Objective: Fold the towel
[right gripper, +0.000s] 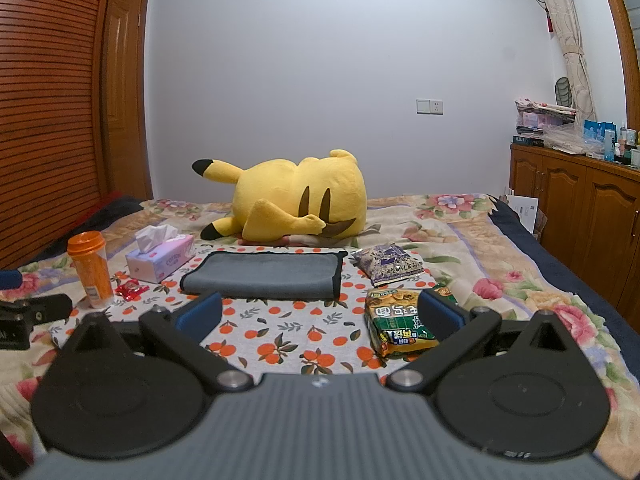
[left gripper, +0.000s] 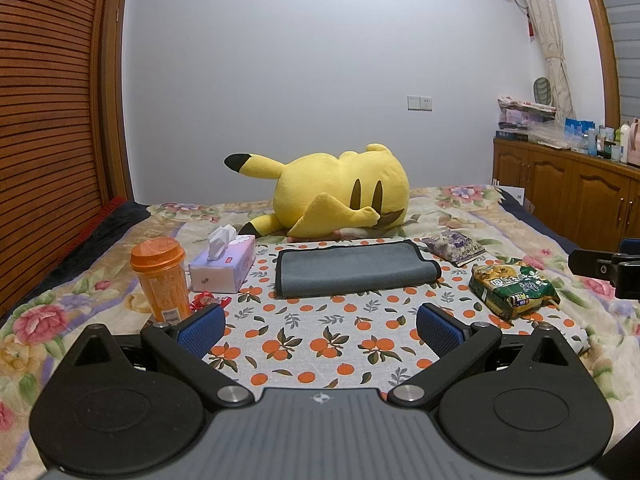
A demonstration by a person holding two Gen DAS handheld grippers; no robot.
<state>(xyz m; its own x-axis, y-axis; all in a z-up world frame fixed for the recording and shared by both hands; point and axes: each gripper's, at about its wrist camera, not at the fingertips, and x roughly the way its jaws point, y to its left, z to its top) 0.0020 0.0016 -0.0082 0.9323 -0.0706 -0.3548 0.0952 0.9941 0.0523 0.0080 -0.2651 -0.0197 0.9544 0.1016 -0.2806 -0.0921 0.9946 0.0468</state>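
A grey towel with black trim (left gripper: pixel 354 268) lies folded in a flat rectangle on an orange-print cloth (left gripper: pixel 320 344) on the bed; it also shows in the right wrist view (right gripper: pixel 264 274). My left gripper (left gripper: pixel 320 326) is open and empty, held above the cloth in front of the towel. My right gripper (right gripper: pixel 320 314) is open and empty, also short of the towel, with its right finger (right gripper: pixel 442 314) over a green snack bag (right gripper: pixel 396 326). The right gripper's side shows at the right edge of the left wrist view (left gripper: pixel 608 266).
An orange cup (left gripper: pixel 162 280), a tissue box (left gripper: pixel 224 266) and a red candy wrapper (left gripper: pixel 206 300) stand left of the towel. A purple snack packet (left gripper: pixel 454 246) and the green bag (left gripper: pixel 512 290) lie to the right. A yellow plush toy (left gripper: pixel 340 192) lies behind. A wooden cabinet (left gripper: pixel 568 196) stands at the right.
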